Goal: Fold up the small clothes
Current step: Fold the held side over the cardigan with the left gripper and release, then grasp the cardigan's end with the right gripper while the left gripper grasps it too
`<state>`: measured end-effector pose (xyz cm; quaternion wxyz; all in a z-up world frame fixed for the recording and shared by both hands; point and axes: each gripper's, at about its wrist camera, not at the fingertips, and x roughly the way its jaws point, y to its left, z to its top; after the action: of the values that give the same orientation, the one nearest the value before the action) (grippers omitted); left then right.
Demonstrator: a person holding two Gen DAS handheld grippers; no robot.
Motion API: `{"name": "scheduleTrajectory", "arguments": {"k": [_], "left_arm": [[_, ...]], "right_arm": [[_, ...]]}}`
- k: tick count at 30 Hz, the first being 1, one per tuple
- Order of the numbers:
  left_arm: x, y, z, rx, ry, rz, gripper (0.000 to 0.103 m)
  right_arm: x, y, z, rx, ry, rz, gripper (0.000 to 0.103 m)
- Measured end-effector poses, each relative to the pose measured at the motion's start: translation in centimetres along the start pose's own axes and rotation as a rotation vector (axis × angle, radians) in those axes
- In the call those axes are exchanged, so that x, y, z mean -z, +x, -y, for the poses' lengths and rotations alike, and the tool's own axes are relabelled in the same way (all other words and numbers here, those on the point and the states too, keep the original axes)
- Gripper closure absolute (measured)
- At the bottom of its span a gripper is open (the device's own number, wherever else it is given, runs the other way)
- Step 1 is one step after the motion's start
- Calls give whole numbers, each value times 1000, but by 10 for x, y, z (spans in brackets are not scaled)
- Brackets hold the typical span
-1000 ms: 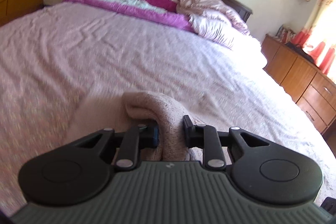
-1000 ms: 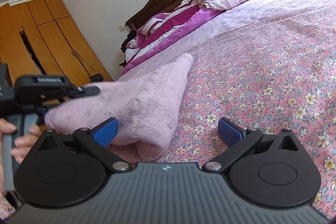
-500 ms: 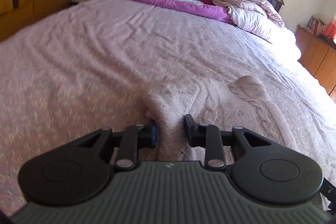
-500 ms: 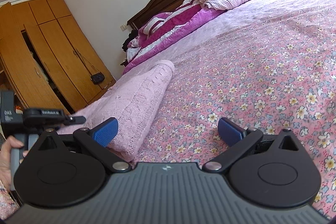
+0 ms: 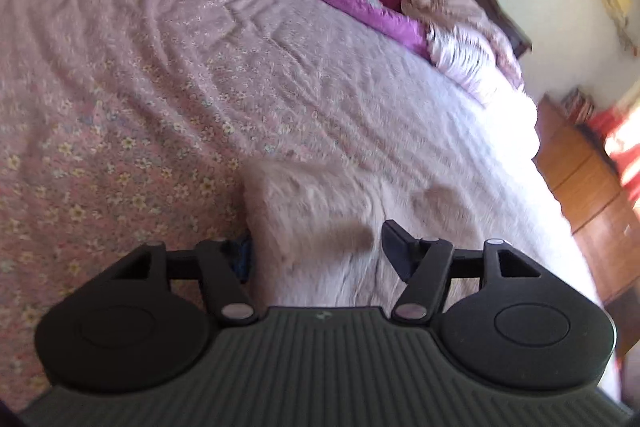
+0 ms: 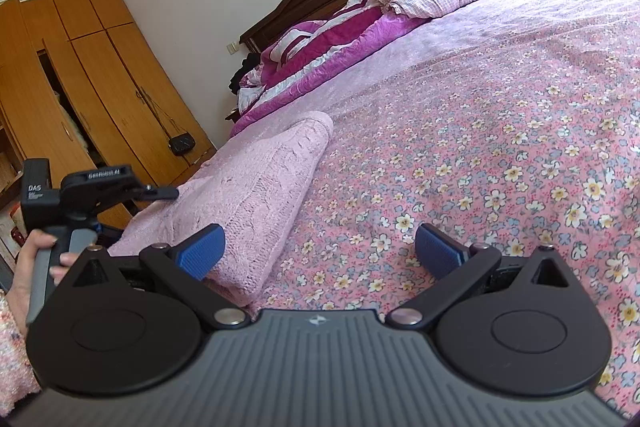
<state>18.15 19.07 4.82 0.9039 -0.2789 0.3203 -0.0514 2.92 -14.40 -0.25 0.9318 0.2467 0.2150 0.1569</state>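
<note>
Since a second ago the left gripper (image 5: 316, 247) has swung over and dropped the pink knitted garment (image 6: 256, 199) onto the bed, and its jaws are opening as I watch. So now the knit lies folded on the pink floral bedsheet (image 6: 480, 155), a bunched bit of it sitting between the left jaws, which aren't pinching it anymore as far as I can tell (that view is pretty blurry though).

Over on the other side, the right gripper (image 6: 320, 255) hasn't budged. Its jaws are spread wide with nothing in them, and the near corner of the folded knit lies right by its left blue pad (image 6: 202, 251), maybe touching, hard to say. Bare sheet fills the gap between the pads.

Count-wise: one knitted garment, two grippers, one hand (image 6: 36, 259) visible on the left gripper's handle.
</note>
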Motion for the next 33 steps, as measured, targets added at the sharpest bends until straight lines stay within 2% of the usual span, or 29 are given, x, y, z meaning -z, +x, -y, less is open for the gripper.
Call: {"name": "scheduleTrajectory", "arguments": {"k": [1,3,6,9,12,13,17,24,27,30,33], "left_arm": [[-1,-1,-1,15,-11,22,40],[-1,-4,2,45,19,55,54],[5,-13,16,33,169,98,57],[13,-18,27,-65,282,147,55],[15,-9,31,-282,347,119,48],[15,-8,30,-306,356,110,46],[12,-19,19,-255,290,72,45],[16,-45,18,-175,212,17,25],[24,-50,21,-148,212,-9,23],[32,-51,22,-144,225,-38,23],[39,-48,23,-198,265,-47,23]], "right_arm": [[0,0,0,2,-2,-1,0],[0,1,0,4,-4,-3,0],[0,1,0,5,-6,-4,0],[0,2,0,7,-9,-6,0],[0,2,-1,9,-10,-7,0],[0,2,-1,9,-11,-7,0],[0,2,-1,9,-11,-8,0],[0,3,-2,12,-11,-11,0],[-2,4,-5,25,-16,-26,0],[-11,8,-12,29,-20,-71,0],[-23,14,-15,-35,53,-102,0]]}}
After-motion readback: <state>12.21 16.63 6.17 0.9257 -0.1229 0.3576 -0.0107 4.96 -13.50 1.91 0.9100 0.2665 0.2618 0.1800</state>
